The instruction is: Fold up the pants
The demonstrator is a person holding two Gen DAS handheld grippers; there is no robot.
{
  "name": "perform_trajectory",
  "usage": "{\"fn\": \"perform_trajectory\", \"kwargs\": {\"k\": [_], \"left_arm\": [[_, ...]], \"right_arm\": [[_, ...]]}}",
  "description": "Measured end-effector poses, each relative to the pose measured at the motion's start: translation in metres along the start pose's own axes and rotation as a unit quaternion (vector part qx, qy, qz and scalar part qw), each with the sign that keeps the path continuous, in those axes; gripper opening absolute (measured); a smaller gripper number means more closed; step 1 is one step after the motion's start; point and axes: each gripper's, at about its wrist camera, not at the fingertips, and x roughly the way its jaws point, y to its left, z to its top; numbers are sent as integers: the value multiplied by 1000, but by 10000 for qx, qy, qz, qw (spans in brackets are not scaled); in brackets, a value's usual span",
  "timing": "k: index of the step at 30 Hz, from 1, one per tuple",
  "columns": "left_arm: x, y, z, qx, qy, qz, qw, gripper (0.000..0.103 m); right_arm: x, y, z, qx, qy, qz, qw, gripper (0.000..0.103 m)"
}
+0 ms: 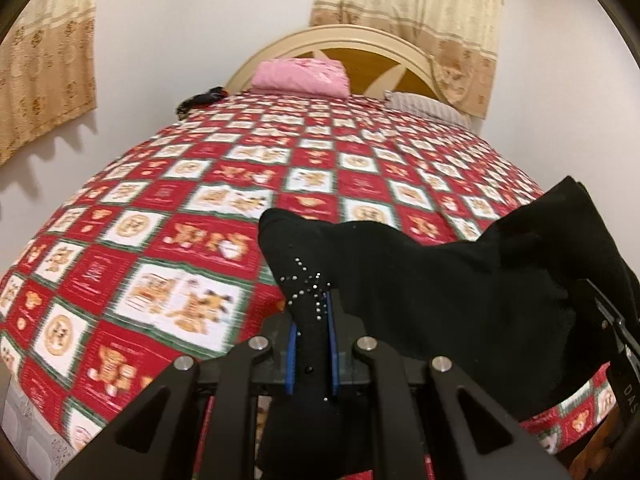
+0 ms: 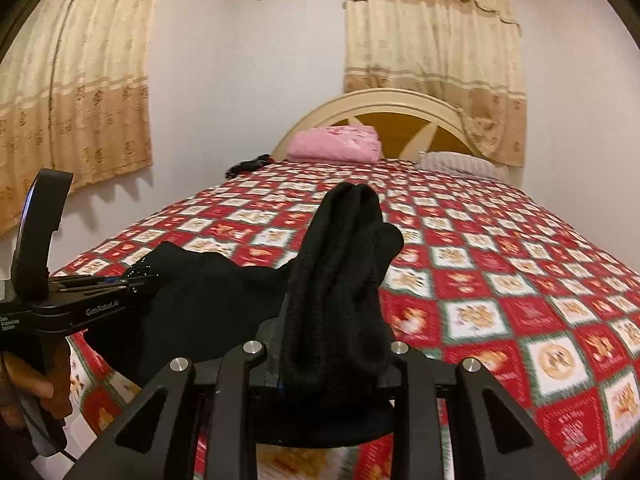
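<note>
Black pants [image 1: 440,288] hang above the near edge of a bed, stretched between both grippers. In the left wrist view my left gripper [image 1: 312,308] is shut on a corner of the cloth that bears small shiny studs, pinched between blue pads [image 1: 332,344]. At the right edge of that view my right gripper [image 1: 612,320] holds the other end. In the right wrist view my right gripper [image 2: 332,344] is shut on a thick bunch of the pants [image 2: 344,248], which stands up and hides the fingertips. My left gripper [image 2: 140,278] shows at the left, held by a hand [image 2: 24,384].
The bed carries a red, white and green checked quilt [image 2: 500,280]. At its far end lie a folded pink blanket [image 2: 334,144], a striped pillow [image 2: 456,162] and a dark item [image 2: 248,166] before a rounded headboard [image 2: 384,100]. Beige curtains [image 2: 432,40] hang on the walls.
</note>
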Motion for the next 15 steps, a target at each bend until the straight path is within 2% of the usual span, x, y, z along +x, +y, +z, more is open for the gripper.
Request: {"fn": "perform_trajectory", "kwargs": {"k": [15], "left_arm": [[0, 61, 17, -305, -201, 630, 9973, 13]], "right_arm": [[41, 54, 28, -180, -124, 672, 9975, 28]]}}
